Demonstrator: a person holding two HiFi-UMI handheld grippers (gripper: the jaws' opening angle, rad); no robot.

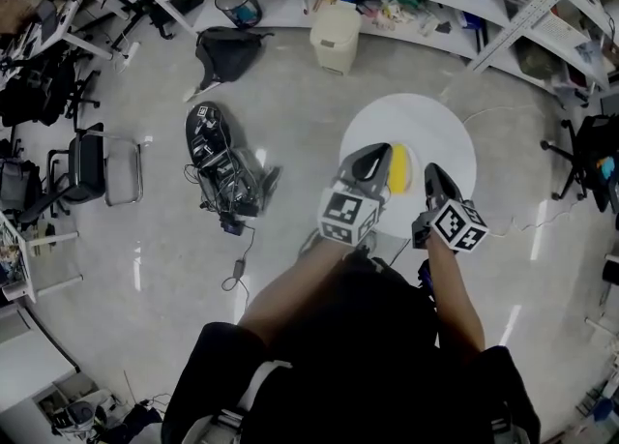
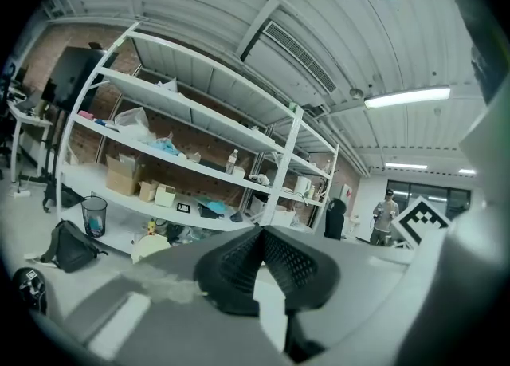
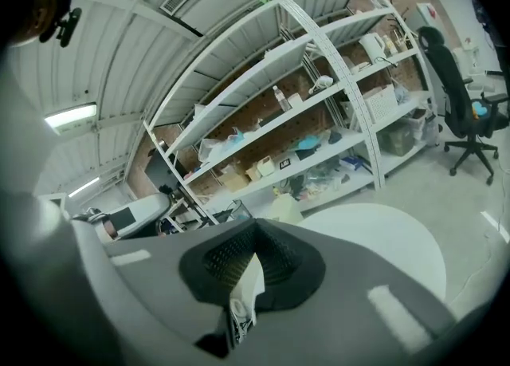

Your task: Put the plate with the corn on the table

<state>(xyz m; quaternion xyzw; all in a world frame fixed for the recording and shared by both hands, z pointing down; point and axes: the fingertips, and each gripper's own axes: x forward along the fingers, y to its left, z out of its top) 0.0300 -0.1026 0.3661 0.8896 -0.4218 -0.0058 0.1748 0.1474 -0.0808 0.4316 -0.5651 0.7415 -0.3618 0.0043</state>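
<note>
Over round white table [image 1: 455, 133]: plate [image 3: 249, 281] bearing corn [image 1: 399, 169], held between left tool [image 1: 372, 166] and right tool [image 1: 432, 179], each clamped shut on its rim. Advised handling was to lower both together, level, releasing only once seated.

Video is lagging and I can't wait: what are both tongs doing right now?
Left tongs: shut on the plate.
Right tongs: shut on the same plate.

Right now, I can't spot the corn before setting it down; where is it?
In the head view, the corn lies right of centre on the plate gripped between the left tongs and right tongs, above the round white table.
</note>
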